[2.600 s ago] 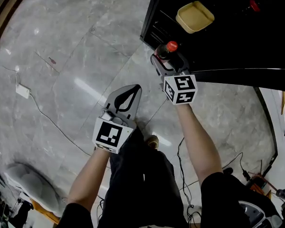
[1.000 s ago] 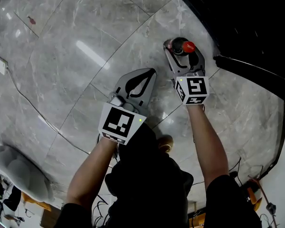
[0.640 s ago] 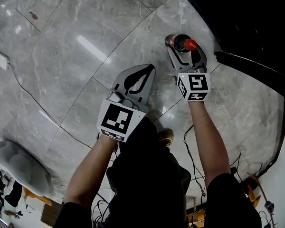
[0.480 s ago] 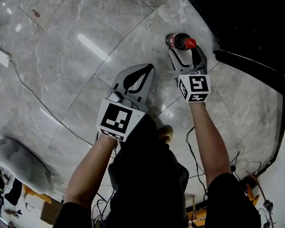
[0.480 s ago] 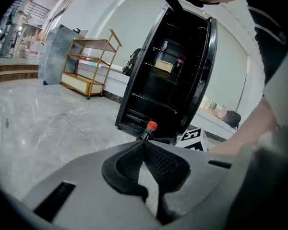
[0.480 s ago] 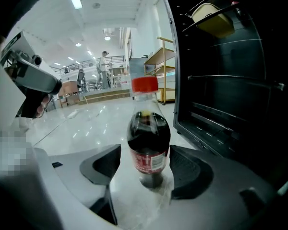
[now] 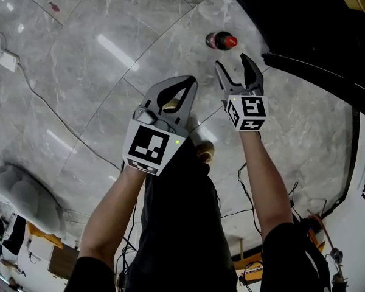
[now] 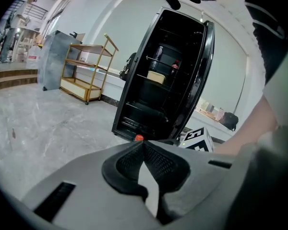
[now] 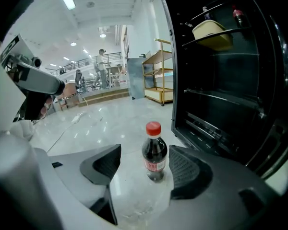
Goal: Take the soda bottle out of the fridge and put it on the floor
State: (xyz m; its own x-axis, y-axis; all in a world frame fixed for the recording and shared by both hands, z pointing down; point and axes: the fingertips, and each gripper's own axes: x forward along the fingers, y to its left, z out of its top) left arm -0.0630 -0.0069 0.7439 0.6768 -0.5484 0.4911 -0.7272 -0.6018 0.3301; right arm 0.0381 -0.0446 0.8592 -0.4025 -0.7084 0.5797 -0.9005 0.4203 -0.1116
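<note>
1. At the left of the head view a thin cable [image 7: 45, 111] trails over the marble floor [image 7: 97, 72]. It lies well apart from the work, and that side is otherwise open room.
2. The left gripper [image 7: 189, 84] sits at centre-left with its fingers pressed together on nothing and takes no part.
3. The soda bottle [image 7: 219, 40] stands upright on the floor in the upper middle of the frame, so the placing looks done.
4. It looks like a small, full plastic bottle with a red cap: light to moderate in weight, fairly stiff, smooth and round. It is possibly cold and slick from the fridge, and its narrow base could make it easy to tip.
5. If it had to be taken again, the best hold is probably across the labelled body below the shoulder, not at the cap.
6. The right gripper [image 7: 232, 66] is just below it with its fingers spread, and neither one touches the bottle.
7. At the right, the open fridge [image 7: 304, 17] and its door edge [image 7: 316, 78] stand near. A straight pull back toward the lower frame seems the safest clearance.
</note>
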